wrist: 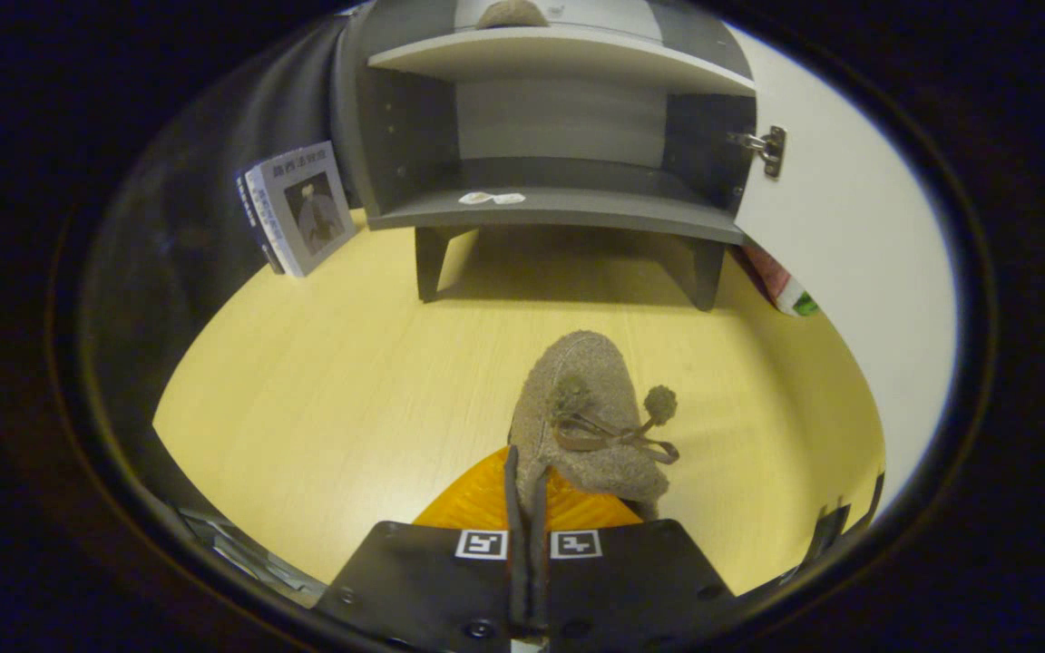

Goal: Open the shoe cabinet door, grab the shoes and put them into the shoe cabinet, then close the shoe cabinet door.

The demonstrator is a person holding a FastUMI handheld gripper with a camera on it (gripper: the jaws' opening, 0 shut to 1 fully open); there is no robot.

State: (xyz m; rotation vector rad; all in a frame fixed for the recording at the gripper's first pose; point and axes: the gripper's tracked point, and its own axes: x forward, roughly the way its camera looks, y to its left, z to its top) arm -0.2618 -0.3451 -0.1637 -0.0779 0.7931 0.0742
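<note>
Gripper view, with the shoe in hand. The gripper (pixel 527 508) has its jaws pressed almost together, pinching the heel rim of a grey-brown fuzzy shoe (pixel 588 413) whose long axis runs straight ahead of the jaws, toe pointing away toward the shoe cabinet (pixel 559 209); a bow with two pompoms (pixel 618 422) sits on its upper. The shoe appears to hang just above the pale wooden desk (pixel 323 381), though contact with the desk cannot be ruled out. The cabinet stands beyond the toe, well apart from it and almost in line with the shoe's axis, its white door (pixel 849 227) swung open to the right on a metal hinge (pixel 767 147). The lower shelf (pixel 568 210) is bare but for a small sticker; a second, similar shoe (pixel 512 13) seems to lie on the upper shelf. A book (pixel 300 207) leans left of the cabinet. The next move is probably a straight carry forward, toe first, into the lower shelf.
</note>
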